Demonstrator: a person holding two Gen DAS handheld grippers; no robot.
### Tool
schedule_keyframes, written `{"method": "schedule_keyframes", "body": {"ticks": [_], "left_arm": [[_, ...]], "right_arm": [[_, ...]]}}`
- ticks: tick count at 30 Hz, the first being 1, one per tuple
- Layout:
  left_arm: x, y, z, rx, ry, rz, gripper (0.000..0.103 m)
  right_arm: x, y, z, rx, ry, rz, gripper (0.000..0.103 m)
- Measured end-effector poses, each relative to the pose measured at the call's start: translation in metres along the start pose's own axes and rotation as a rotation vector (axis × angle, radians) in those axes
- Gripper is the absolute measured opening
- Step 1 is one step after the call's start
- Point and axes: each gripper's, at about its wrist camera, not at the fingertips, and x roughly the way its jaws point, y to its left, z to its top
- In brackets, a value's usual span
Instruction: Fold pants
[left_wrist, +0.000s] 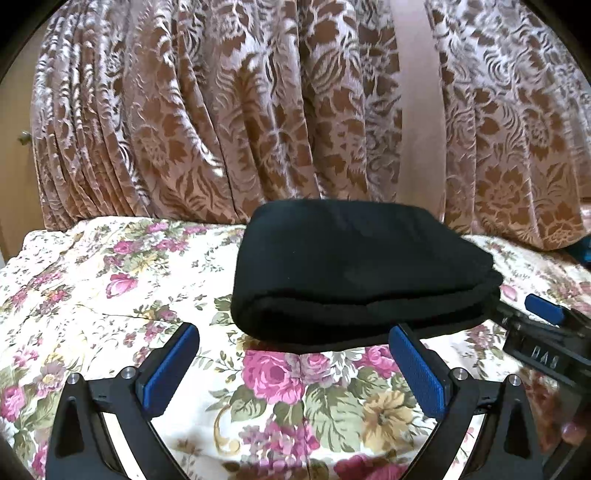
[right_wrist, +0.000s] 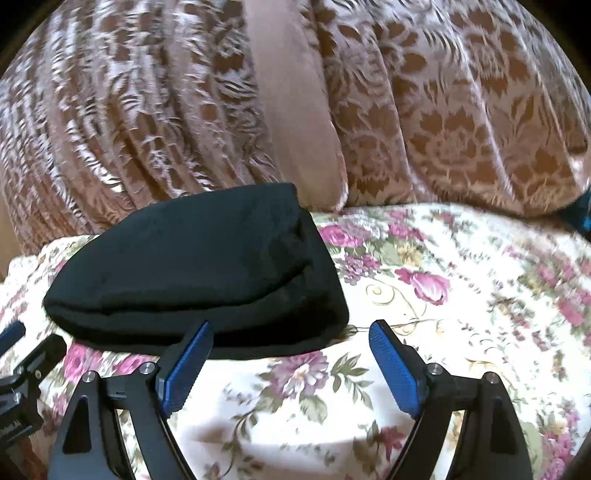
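The black, soft-knit pants (left_wrist: 354, 266), folded into a thick rounded bundle of several layers, are lying on the cream bedspread printed with pink roses and green leaves (left_wrist: 110, 280). The surface looks like a bed, and the bundle is sitting toward its far edge, close to the hanging brown-and-pink curtain with a raised leaf pattern (left_wrist: 207, 110). A plain pinkish strip of fabric (left_wrist: 417, 110) is hanging among the curtain's folds, just behind the bundle.

The left gripper (left_wrist: 295, 334), black-framed with blue ribbed pads, is hovering just in front of the bundle's near folded edge. Its jaws are standing wide apart with only the flowered bedspread showing between them; the right-hand pad is overlapping the bundle's lower rim in the picture, though whether it is touching the cloth cannot be told.

The right gripper (right_wrist: 288, 332), of the same make, is sitting at the bundle's right corner. Its jaws are spread wide too, with nothing being gripped; its left fingertip is lying against the dark hem in the view, and its right finger is standing over bare bedspread.

Each gripper is appearing at the edge of the other's view, on opposite sides of the bundle. The right wrist view is slightly blurred.
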Motion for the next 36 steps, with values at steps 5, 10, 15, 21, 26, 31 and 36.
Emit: {"method": "schedule_keyframes", "body": {"ticks": [5, 10, 15, 21, 26, 31, 36], "left_arm": [[-0.021, 0.006, -0.004, -0.033, -0.070, 0.037, 0.103], [-0.025, 0.008, -0.009, -0.043, -0.042, 0.063, 0.103], [-0.024, 0.010, -0.016, -0.059, -0.005, 0.070, 0.103], [-0.028, 0.013, -0.018, -0.071, -0.013, 0.065, 0.103], [-0.026, 0.015, -0.019, -0.080, -0.007, 0.066, 0.101], [-0.026, 0.012, -0.019, -0.064, -0.011, 0.063, 0.101], [-0.027, 0.011, -0.019, -0.058, -0.016, 0.060, 0.100]], "right_arm": [[-0.026, 0.016, -0.010, -0.059, -0.047, -0.008, 0.088], [-0.041, 0.016, -0.016, -0.043, -0.077, -0.020, 0.088], [-0.048, 0.013, -0.021, -0.032, -0.085, -0.018, 0.088], [-0.051, 0.011, -0.024, -0.027, -0.090, -0.019, 0.088], [-0.049, 0.007, -0.025, -0.009, -0.083, -0.016, 0.088], [-0.048, 0.009, -0.026, -0.024, -0.086, -0.020, 0.088], [-0.049, 0.014, -0.027, -0.048, -0.089, -0.028, 0.088]]}}
